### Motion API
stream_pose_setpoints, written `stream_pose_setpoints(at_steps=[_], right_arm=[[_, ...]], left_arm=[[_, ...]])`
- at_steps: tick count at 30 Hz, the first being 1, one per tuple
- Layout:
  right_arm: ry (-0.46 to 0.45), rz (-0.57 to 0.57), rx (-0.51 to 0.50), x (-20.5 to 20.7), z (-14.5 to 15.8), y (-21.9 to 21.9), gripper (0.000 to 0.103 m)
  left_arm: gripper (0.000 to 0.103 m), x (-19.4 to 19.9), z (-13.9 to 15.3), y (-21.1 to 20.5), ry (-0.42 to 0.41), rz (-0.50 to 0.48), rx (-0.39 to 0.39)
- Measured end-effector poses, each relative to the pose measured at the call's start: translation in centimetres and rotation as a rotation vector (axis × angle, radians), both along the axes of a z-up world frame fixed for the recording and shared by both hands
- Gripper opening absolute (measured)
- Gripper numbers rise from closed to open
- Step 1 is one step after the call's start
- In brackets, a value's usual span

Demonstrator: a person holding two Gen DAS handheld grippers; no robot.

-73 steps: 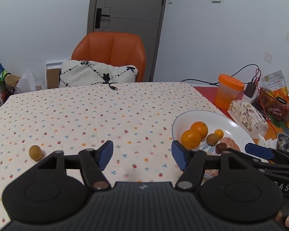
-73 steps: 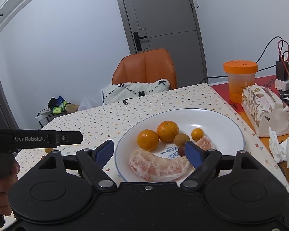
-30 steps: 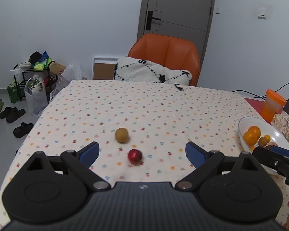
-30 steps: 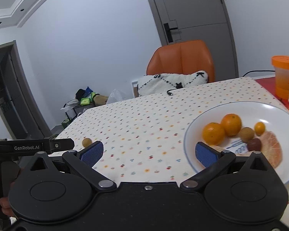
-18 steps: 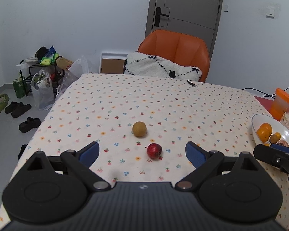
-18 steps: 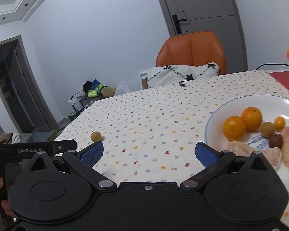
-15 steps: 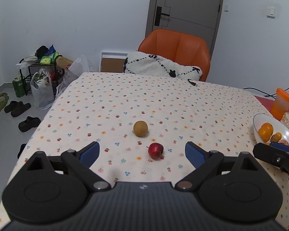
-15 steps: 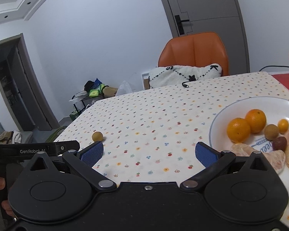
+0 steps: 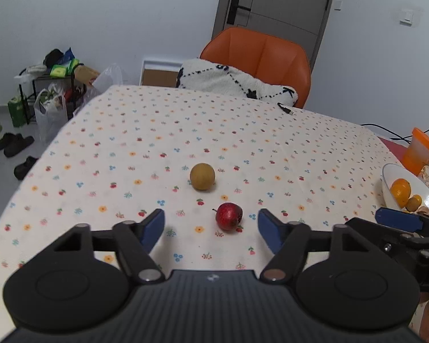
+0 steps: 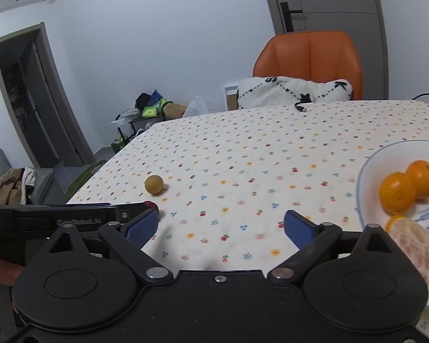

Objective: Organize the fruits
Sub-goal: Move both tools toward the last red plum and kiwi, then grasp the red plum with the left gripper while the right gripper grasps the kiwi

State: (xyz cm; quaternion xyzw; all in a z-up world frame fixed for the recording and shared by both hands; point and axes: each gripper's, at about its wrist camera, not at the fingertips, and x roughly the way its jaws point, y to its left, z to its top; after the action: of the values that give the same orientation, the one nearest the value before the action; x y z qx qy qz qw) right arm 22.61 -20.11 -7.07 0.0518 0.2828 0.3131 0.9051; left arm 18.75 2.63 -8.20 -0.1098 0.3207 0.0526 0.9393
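Left tool was spread wide, blue pads empty, held low over the near part of the surface, which wore a cloth dotted with small flowers and cherries. A small red fruit lay on the cloth between the pads and a little ahead of them, nearer the right pad, touching neither. Just beyond it toward the far edge sat a round tan fruit, close to the red one but apart from it. Right tool also stood wide open with nothing held, over bare cloth near the near edge; from its camera the tan fruit showed to the left, and the red fruit was mostly hidden behind the left tool's finger. A white plate sat at the right edge of the surface, holding two oranges, a small brownish fruit at the frame edge, and peeled citrus segments at its near side. The plate showed in the left view at far right, well apart from both loose fruits. An orange chair with a white cushion stood at the far edge.
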Motion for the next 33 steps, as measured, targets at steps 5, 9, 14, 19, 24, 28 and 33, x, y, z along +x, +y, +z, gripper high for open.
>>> stream_pose_setpoints(at_steps=[5,9,14,19,24,28,33], right_arm=[[0.017,0.009,0.006,0.7,0.0,0.8,0.089],[0.044,0.024,0.038,1.6,-0.1,1.5,0.088],[0.042,0.068,0.025,2.3,0.0,3.5,0.085],[0.042,0.110,0.013,2.7,0.3,5.6,0.077],[0.034,0.135,-0.012,3.1,0.6,7.3,0.068],[0.027,0.156,-0.035,3.5,0.5,8.8,0.064],[0.031,0.171,-0.054,4.0,0.3,10.3,0.060]], left_arm=[[0.051,1.0,-0.8,0.0,0.015,-0.003,-0.025],[0.023,1.4,-1.0,-0.1,0.000,0.001,-0.031],[0.021,1.1,-0.7,0.9,-0.009,0.048,-0.020],[0.021,0.5,-0.3,2.5,-0.017,0.088,-0.018],[0.022,0.1,0.2,4.1,-0.028,0.122,-0.018],[0.022,-0.3,0.4,5.6,-0.034,0.155,-0.025],[0.022,-0.8,0.7,6.8,-0.036,0.187,-0.016]])
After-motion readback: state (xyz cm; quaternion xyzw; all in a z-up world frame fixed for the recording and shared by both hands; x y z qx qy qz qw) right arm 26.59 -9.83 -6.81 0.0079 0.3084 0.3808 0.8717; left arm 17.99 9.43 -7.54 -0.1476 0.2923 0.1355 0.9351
